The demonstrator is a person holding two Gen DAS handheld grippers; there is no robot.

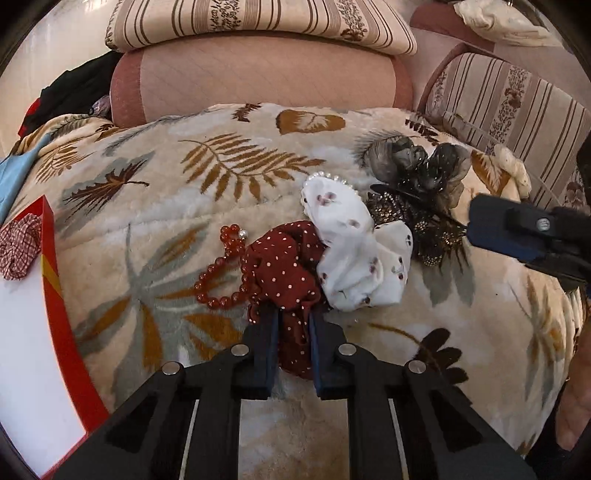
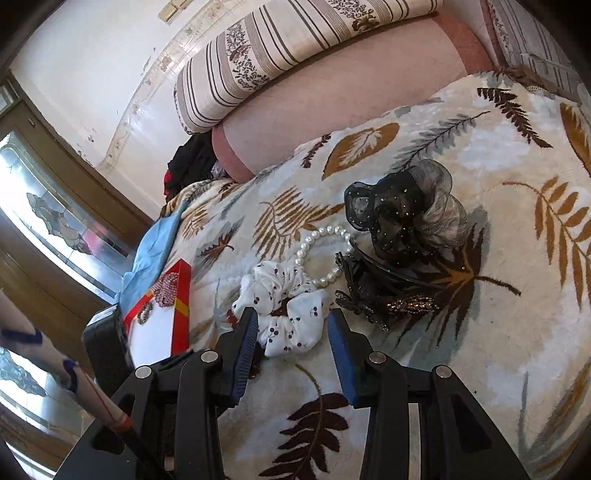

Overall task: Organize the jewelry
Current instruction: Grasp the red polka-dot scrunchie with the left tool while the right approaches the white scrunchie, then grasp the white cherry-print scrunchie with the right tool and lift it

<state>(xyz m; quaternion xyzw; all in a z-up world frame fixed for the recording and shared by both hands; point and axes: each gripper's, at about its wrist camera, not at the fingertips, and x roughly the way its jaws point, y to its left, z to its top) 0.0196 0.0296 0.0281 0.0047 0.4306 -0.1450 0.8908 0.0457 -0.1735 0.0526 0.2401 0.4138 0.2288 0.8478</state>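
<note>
In the left wrist view my left gripper (image 1: 293,314) is shut on a dark red dotted scrunchie (image 1: 284,269) lying on the leaf-print blanket (image 1: 166,206). A red bead bracelet (image 1: 221,266) lies just left of it, and a white cherry-print scrunchie (image 1: 354,258) touches its right side. The right wrist view shows my right gripper (image 2: 293,325) open, its fingers either side of the white scrunchie (image 2: 273,280) with the right pad clear of it. Beyond lie a pearl bracelet (image 2: 325,254), a black sheer scrunchie (image 2: 402,218) and a glittery clip (image 2: 406,304).
A red box with a white inside (image 1: 59,295) sits at the blanket's left edge, holding a red gingham scrunchie (image 1: 18,247). Striped cushions (image 1: 258,22) and a pink bolster (image 1: 258,77) line the back. A blue cloth (image 2: 155,251) and a person's sleeve (image 2: 37,354) are at the left.
</note>
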